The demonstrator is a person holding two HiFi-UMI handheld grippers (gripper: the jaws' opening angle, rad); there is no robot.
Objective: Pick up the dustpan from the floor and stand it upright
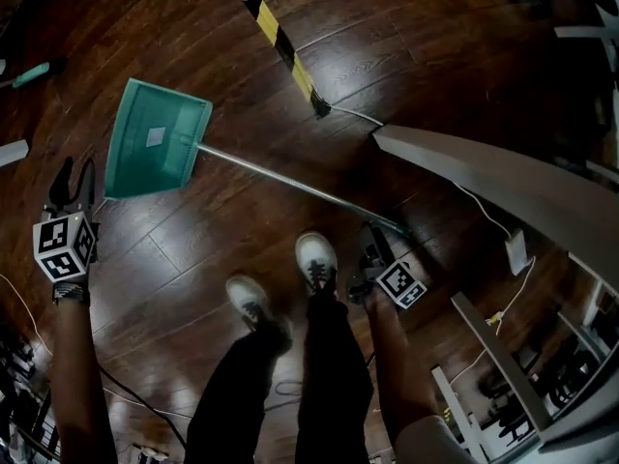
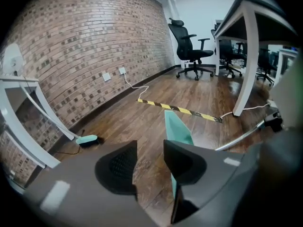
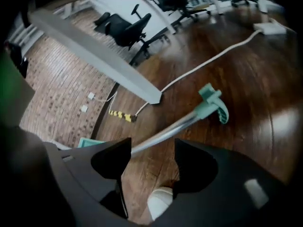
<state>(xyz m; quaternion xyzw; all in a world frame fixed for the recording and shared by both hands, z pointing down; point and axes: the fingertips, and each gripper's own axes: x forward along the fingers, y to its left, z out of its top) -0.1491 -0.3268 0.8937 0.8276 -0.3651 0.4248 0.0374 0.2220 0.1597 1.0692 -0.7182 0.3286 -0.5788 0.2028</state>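
The teal dustpan [image 1: 155, 148] lies flat on the dark wood floor, its long metal pole [image 1: 290, 184] running right toward my feet. In the right gripper view the pole [image 3: 163, 134] ends in a teal hand grip [image 3: 213, 103]. My left gripper [image 1: 70, 184] hangs just left of the pan, jaws open and empty; the pan's edge [image 2: 176, 126] shows past the right jaw of this gripper [image 2: 149, 162]. My right gripper [image 1: 372, 249] is by the pole's grip end. This gripper [image 3: 151, 160] is open, with the pole crossing beyond its tips, untouched.
A yellow-and-black floor strip [image 1: 276, 37] runs behind the pan. A grey desk top [image 1: 503, 182] juts in at the right, with a white cable and power strip [image 1: 517, 251] beneath. My shoes [image 1: 316, 259] stand close to the pole. A small teal brush [image 2: 87, 139] lies by the brick wall.
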